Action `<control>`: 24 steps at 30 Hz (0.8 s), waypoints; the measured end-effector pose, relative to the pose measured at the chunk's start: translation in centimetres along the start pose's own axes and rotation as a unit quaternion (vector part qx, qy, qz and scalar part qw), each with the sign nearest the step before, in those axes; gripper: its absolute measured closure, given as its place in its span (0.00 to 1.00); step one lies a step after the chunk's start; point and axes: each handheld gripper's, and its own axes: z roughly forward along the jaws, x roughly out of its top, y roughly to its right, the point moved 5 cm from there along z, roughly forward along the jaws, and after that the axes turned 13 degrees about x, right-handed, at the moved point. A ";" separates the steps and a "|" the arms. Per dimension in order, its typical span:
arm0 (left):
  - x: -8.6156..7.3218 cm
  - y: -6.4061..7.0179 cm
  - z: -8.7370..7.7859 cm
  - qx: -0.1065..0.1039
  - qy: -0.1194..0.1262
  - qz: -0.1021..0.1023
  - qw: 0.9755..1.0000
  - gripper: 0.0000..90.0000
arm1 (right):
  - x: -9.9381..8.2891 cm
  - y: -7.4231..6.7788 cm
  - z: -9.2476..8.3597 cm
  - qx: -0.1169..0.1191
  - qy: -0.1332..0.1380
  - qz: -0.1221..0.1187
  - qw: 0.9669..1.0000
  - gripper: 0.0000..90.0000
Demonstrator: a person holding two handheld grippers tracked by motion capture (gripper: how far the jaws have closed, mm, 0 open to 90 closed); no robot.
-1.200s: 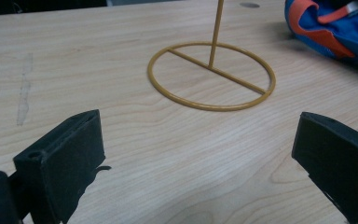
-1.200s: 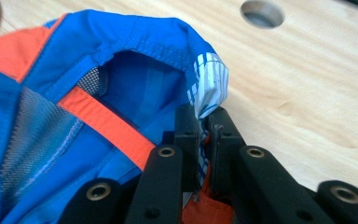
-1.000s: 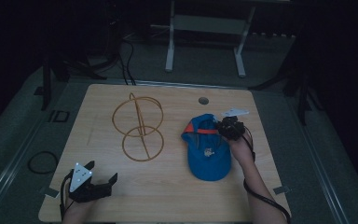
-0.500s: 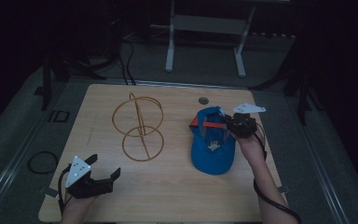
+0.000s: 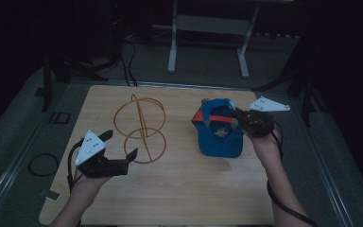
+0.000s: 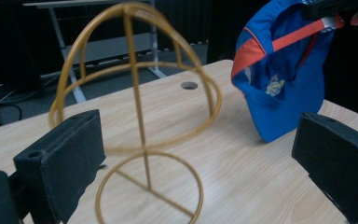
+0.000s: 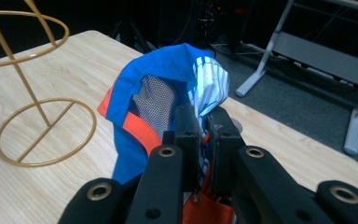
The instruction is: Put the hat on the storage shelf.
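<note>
The right gripper [image 5: 236, 119] is pinching the back edge of a blue cap [image 5: 220, 137], its two black fingers [image 7: 186, 135] pressing together on the fabric. The cap is hanging from that grip over the right part of the wooden table [image 5: 184, 189], brim pointing down; whether the brim is touching the wood, I cannot tell. It is showing an orange strap across the back opening, grey mesh and striped lining inside, and a small badge. The left gripper [image 5: 120, 151] is hovering at the near left, jaws spread wide with nothing between them, facing a gold wire cap stand [image 5: 139, 130] standing left of the cap.
</note>
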 end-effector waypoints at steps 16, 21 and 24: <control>6.9 5.5 5.2 -0.048 0.003 0.066 0.997 0.03 | 1.2 -1.4 -1.9 0.008 0.023 -0.009 1.000 0.94; 7.9 7.6 7.0 -0.063 -0.004 0.094 0.994 0.03 | 1.6 -2.2 -2.7 0.014 0.032 -0.016 0.999 0.94; 8.1 8.8 8.1 -0.072 -0.009 0.106 0.992 0.03 | 1.8 -2.9 -3.1 0.022 0.038 -0.020 0.999 0.94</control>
